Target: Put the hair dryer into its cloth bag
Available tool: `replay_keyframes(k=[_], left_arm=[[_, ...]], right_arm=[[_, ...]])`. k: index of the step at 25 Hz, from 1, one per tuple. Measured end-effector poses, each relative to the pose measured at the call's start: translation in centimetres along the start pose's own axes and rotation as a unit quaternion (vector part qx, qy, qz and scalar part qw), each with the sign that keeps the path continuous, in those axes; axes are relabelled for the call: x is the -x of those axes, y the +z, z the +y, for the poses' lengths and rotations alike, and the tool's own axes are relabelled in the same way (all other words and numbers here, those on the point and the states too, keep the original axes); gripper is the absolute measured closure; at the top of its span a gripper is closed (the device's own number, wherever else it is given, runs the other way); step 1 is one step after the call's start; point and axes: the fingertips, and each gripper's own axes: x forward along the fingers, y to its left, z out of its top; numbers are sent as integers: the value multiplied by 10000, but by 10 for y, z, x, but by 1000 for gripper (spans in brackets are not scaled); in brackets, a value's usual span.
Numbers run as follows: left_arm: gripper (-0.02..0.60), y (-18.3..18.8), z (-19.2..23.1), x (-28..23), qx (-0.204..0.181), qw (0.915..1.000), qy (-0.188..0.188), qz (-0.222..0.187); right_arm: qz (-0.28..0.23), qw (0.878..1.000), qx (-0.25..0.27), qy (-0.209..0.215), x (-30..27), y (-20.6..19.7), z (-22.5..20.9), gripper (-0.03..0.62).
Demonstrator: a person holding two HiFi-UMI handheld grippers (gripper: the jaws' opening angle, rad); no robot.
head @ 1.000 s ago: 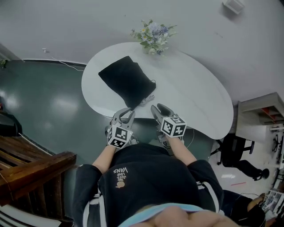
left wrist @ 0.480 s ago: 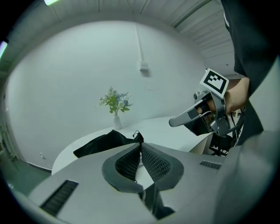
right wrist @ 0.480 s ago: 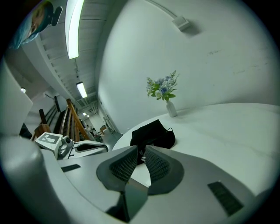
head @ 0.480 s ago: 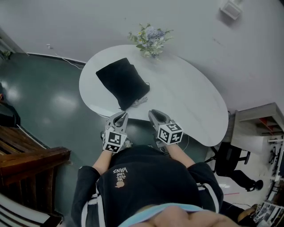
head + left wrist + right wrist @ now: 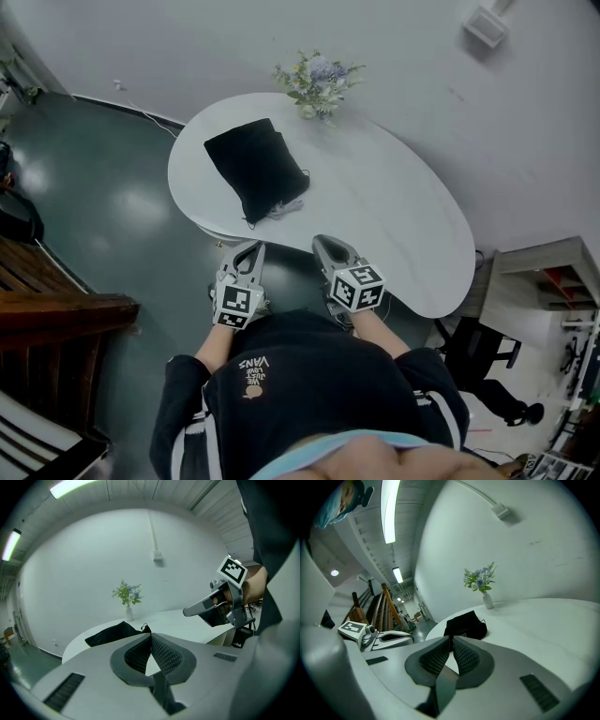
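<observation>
**White worktop [image 5: 394,216], tools short of its edge**

Your left tool [image 5: 251,249] and right tool [image 5: 328,246] are both closed on nothing, held side by side at your waist. The black cloth bag [image 5: 255,167] lies on the worktop beyond, near the flowers [image 5: 317,77].
</observation>
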Motion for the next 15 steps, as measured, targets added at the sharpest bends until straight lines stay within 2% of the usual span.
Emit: replay_keyframes(k=[15], left_arm=[[562,0,-48,41,296,9977,608,-106]], right_arm=[[86,9984,450,341,48,-14,4,542]])
